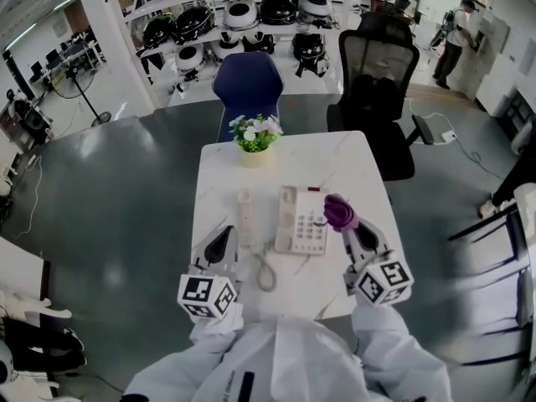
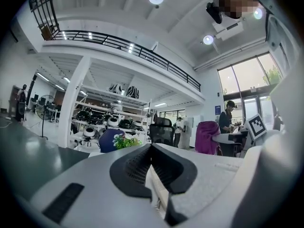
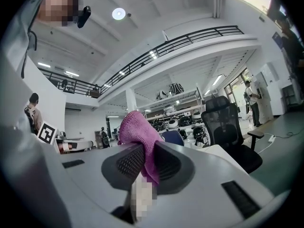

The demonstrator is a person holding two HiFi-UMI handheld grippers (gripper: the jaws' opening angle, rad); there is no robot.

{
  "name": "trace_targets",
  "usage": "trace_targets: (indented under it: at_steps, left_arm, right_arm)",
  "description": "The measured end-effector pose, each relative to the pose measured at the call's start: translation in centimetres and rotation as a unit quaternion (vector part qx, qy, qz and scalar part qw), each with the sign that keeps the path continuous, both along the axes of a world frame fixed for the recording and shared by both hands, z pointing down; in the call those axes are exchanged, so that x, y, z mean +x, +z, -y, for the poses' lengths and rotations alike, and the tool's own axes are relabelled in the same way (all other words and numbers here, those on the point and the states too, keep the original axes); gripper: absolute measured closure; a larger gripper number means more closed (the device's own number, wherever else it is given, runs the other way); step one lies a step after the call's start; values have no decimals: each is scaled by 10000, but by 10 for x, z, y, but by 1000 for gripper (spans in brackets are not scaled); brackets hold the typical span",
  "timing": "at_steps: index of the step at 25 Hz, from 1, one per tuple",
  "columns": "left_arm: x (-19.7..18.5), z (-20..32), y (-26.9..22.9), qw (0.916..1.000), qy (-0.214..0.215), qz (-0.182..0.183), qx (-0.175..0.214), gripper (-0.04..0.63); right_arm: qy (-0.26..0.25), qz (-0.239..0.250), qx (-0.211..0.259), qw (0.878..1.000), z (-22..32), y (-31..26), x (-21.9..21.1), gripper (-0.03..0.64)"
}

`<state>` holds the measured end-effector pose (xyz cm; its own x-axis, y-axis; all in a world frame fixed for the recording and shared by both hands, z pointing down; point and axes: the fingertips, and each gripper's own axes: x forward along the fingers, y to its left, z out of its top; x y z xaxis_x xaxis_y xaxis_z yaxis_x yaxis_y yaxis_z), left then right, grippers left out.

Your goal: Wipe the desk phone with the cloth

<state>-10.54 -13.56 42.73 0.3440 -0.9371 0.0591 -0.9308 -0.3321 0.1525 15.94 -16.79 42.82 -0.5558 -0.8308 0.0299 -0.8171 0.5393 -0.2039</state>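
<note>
While both grippers hang over the desk (image 1: 360, 153), nearest in head view are the person's white sleeves (image 1: 394, 342), on the near side of the desk phone (image 1: 301, 220). Next come the marker cubes: one (image 1: 207, 296) near-left of the phone, the other (image 1: 385, 281) near-right.

Left gripper (image 1: 221, 239) is left of the phone & clear of it. Its own view shows the tongs pressed together at the tips w/ nothing btwn them. Right gripper (image 1: 350, 229) is at the phone's right edge, tongs pinching the purple cloth (image 1: 339, 212). In right gripper view the cloth (image 3: 137, 127) bunches up above the dark pads (image 3: 168, 167) & droops down btwn them. From above, the cloth sits over the phone's right side by the keypad; can't tell if it touches.

Coiled cord (image 1: 266, 273) loops on the desk just nearer than the phone. Handset (image 1: 245, 220) is off the cradle, lying flat just left of the phone, parallel to it.

Beyond the phone, at the desk's far edge, stands a small potted plant (image 1: 255, 134) w/ white flowers. Further back: blue chair (image 1: 247, 82) behind the plant, black mesh chair (image 1: 377, 74) far-right of the phone. Farthest, shelves (image 1: 243, 23) of round black & white units, plus a person (image 1: 456, 32) standing far right.
</note>
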Motion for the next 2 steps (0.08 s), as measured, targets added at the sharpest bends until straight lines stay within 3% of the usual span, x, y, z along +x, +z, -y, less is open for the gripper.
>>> trace_targets:
  at_steps: [2]
  left_arm:
    - [-1,1,2,10000,-21,-1,-43,597]
  right_arm:
    - [11,-40,16,10000,1,0,1,578]
